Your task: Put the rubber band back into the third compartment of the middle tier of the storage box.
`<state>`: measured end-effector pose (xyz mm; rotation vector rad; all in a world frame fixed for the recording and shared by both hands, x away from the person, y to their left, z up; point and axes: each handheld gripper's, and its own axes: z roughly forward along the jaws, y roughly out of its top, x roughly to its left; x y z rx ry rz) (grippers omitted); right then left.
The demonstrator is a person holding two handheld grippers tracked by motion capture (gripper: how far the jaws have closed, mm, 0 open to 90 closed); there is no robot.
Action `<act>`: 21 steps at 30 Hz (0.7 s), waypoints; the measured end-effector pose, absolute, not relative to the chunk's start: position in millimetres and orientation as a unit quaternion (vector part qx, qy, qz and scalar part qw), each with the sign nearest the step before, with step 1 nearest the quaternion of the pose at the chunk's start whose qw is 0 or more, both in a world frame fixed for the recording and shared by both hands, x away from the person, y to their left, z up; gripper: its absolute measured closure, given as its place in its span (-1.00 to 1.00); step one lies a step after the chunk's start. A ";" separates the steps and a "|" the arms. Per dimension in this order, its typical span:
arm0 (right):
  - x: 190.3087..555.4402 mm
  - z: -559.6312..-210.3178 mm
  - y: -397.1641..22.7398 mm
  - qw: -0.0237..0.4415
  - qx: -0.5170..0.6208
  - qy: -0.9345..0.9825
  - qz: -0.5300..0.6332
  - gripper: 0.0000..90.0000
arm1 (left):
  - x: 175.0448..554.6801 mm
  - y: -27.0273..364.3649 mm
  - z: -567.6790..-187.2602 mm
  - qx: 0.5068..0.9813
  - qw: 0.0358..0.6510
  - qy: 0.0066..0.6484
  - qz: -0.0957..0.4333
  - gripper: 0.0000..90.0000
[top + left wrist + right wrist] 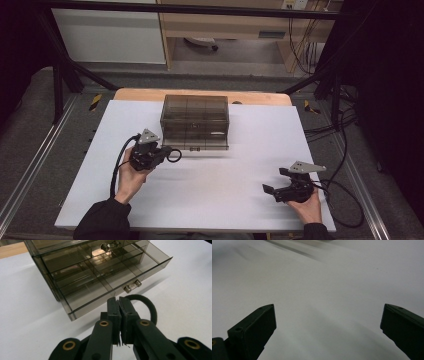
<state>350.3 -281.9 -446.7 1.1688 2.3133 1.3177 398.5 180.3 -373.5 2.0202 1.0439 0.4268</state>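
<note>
The left gripper (119, 301), jaws pinching a black hair band (150, 308), carries it toward the open drawer (105, 287) of the smoky organizer (195, 117) at the desk's far edge. Release over a compartment likely comes next. The right gripper (276, 186) rests, jaws spread, near the front-right corner.

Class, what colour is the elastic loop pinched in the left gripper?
Black; the elastic loop in the left gripper shows best in the left gripper view.

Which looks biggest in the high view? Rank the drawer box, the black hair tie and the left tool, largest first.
1. Drawer box, clearly the largest.
2. Left tool, closed on the hair tie.
3. Black hair tie, the smallest, a loop sticking out past the jaws.
</note>
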 end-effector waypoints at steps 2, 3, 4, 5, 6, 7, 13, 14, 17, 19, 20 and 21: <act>350.4 -446.8 -281.9 0.117 0.399 0.790 0.450 -0.98 | 400.3 177.6 -372.9 0.800 0.405 0.410 0.168 0.94; 350.4 -446.8 -281.9 0.117 0.399 0.790 0.450 -0.98 | 400.9 176.7 -372.4 0.800 0.402 0.411 0.170 0.94; 350.4 -446.8 -281.9 0.117 0.399 0.790 0.450 -0.98 | 401.6 175.5 -372.1 0.800 0.403 0.411 0.169 0.94; 350.4 -446.8 -281.9 0.116 0.398 0.791 0.450 -0.98 | 402.1 174.2 -371.9 0.800 0.403 0.411 0.168 0.94; 350.4 -446.8 -281.9 0.117 0.399 0.791 0.450 -0.98 | 402.6 173.0 -371.6 0.800 0.404 0.411 0.168 0.94; 350.4 -446.8 -281.9 0.117 0.399 0.790 0.450 -0.98 | 403.1 171.8 -371.2 0.800 0.404 0.411 0.168 0.94; 350.3 -446.8 -281.8 0.117 0.399 0.791 0.449 -0.98 | 406.4 164.8 -368.9 0.800 0.407 0.408 0.168 0.94; 350.3 -446.8 -281.8 0.116 0.399 0.791 0.450 -0.98 | 406.9 163.8 -368.3 0.800 0.406 0.408 0.168 0.94; 350.4 -446.9 -281.8 0.117 0.399 0.791 0.450 -0.98 | 408.5 160.5 -366.6 0.801 0.407 0.406 0.168 0.94; 350.4 -446.9 -281.8 0.117 0.398 0.791 0.450 -0.98 | 409.5 158.6 -365.5 0.801 0.407 0.405 0.169 0.95; 350.3 -446.8 -281.8 0.116 0.399 0.791 0.450 -0.98 | 410.1 157.6 -365.1 0.802 0.407 0.404 0.169 0.94; 350.3 -446.8 -281.8 0.116 0.399 0.791 0.450 -0.98 | 410.7 156.5 -364.7 0.801 0.407 0.404 0.169 0.94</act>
